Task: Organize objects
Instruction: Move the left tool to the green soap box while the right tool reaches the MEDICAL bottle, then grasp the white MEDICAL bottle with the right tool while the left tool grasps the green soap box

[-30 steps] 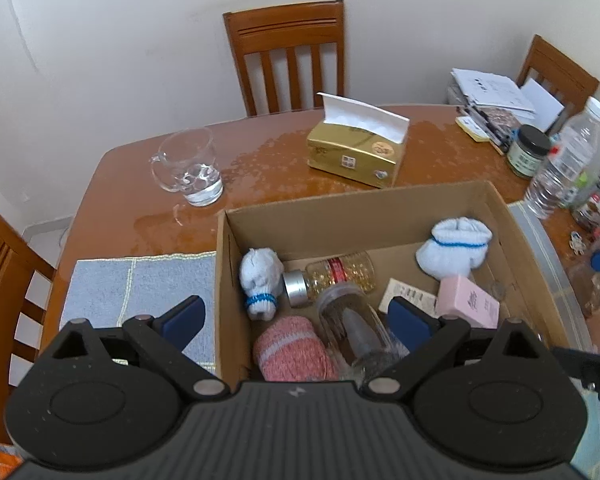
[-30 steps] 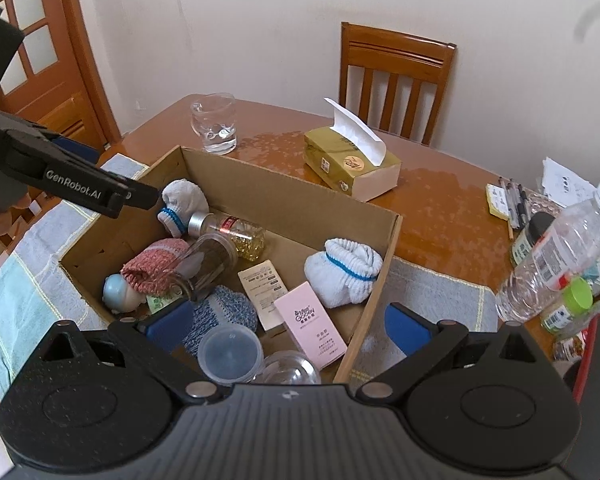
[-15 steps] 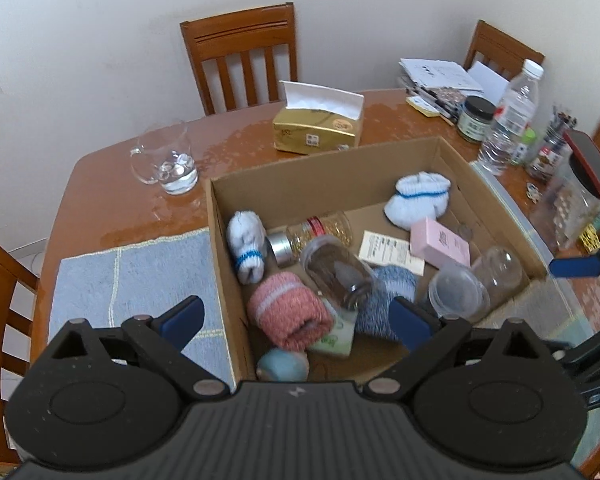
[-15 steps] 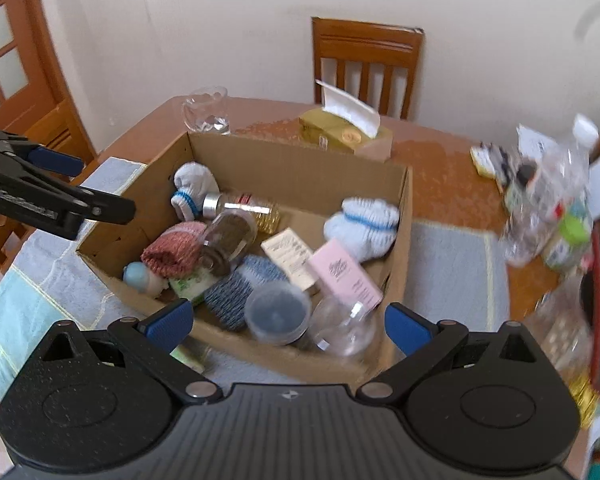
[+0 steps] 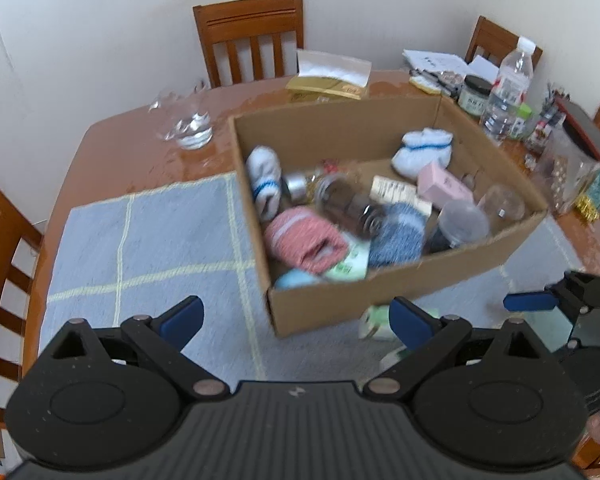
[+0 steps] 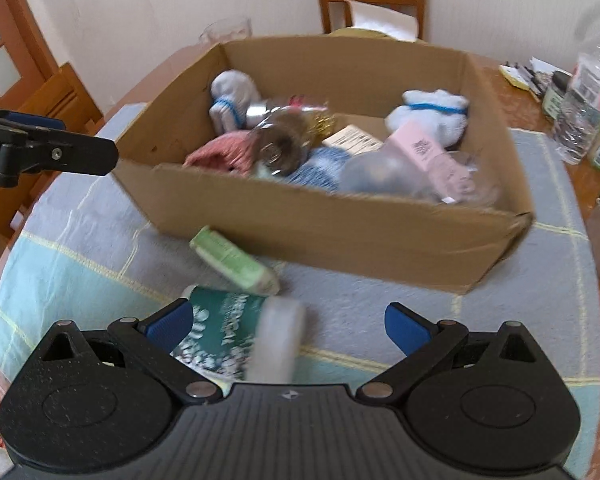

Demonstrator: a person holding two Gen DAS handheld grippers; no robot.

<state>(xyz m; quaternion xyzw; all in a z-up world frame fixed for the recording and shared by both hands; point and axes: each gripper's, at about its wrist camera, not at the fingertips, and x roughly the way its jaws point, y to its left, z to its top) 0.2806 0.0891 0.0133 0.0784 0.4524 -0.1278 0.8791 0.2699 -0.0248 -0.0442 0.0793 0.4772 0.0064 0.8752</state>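
Observation:
A cardboard box [image 5: 400, 284] [image 6: 340, 232] stands on a grey-blue cloth [image 5: 148, 240]. Inside lie white socks [image 5: 264, 180], a pink knit roll [image 5: 304, 240], a blue knit roll [image 5: 396, 232], a glass jar [image 5: 348, 200], a pink carton [image 5: 444, 184] and clear lidded cups [image 5: 464, 220]. In front of the box lie a light green tube [image 6: 232, 260] and a dark green can with a white lid [image 6: 236, 336]. My left gripper [image 5: 296, 322] hangs open above the box's near corner. My right gripper [image 6: 288, 326] is open, with the can between its fingers, not gripped.
A tissue box [image 5: 328, 80], a glass cup [image 5: 188, 128], a water bottle [image 5: 508, 88], a dark-lidded jar [image 5: 474, 96] and papers [image 5: 436, 60] stand on the wooden table behind the box. Wooden chairs [image 5: 252, 36] ring the table. A door [image 6: 4, 40] is at the left.
Both grippers have pulled back toward the table's near edge and dropped lower. The box now lies farther ahead, and the green tube and can have come into view in front of it.

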